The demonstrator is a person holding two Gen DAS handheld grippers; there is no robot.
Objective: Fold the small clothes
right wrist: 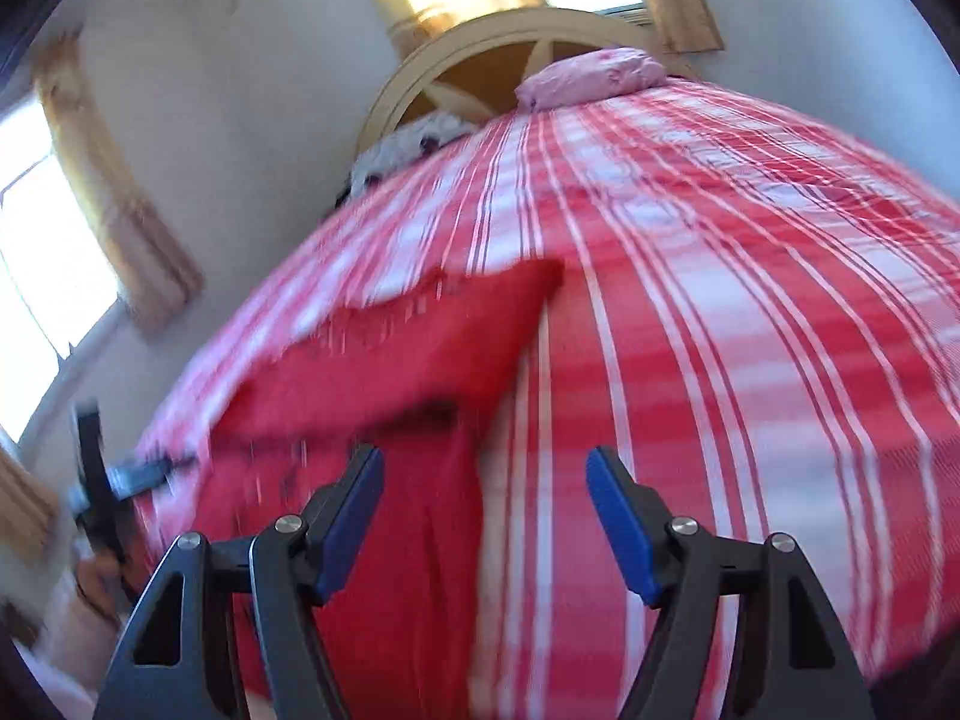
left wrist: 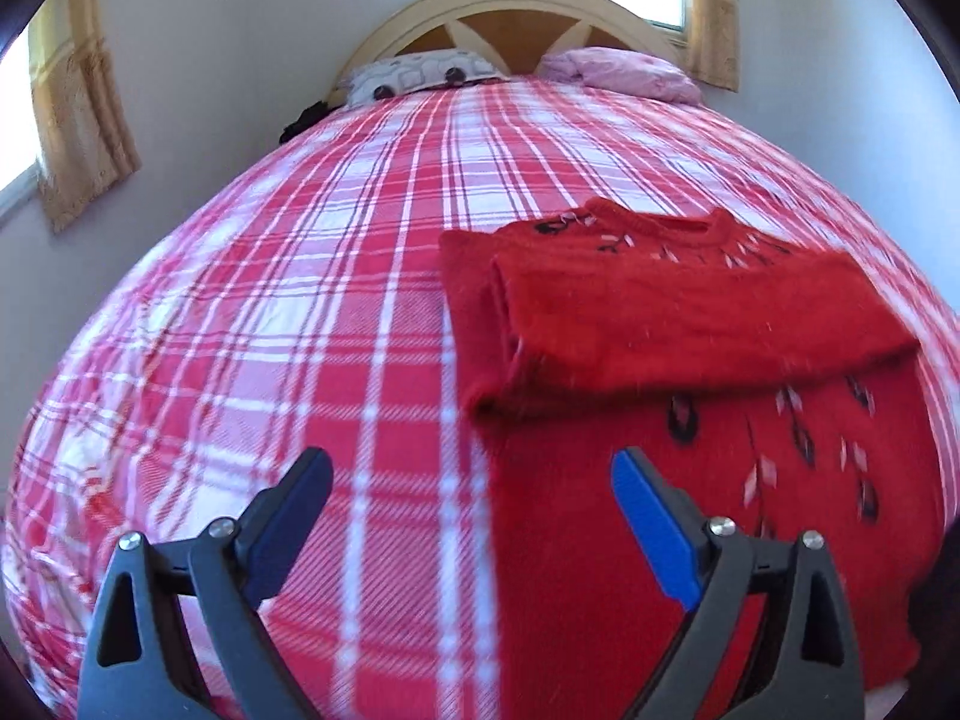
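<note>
A red knitted sweater [left wrist: 690, 372] with black and pink marks lies flat on the plaid bed cover [left wrist: 300, 300], its sleeves folded across the body. My left gripper [left wrist: 471, 474] is open and empty, low over the sweater's near left edge. In the blurred right wrist view the sweater [right wrist: 384, 372] lies left of centre. My right gripper [right wrist: 485, 471] is open and empty over the sweater's near right edge. The left gripper [right wrist: 96, 480] also shows at the far left of the right wrist view.
The bed has a cream and wood headboard [left wrist: 510, 18], a patterned pillow [left wrist: 414, 75] and a pink pillow [left wrist: 624, 72] at the far end. Windows with tan curtains [left wrist: 78, 120] stand on the left wall and behind the headboard.
</note>
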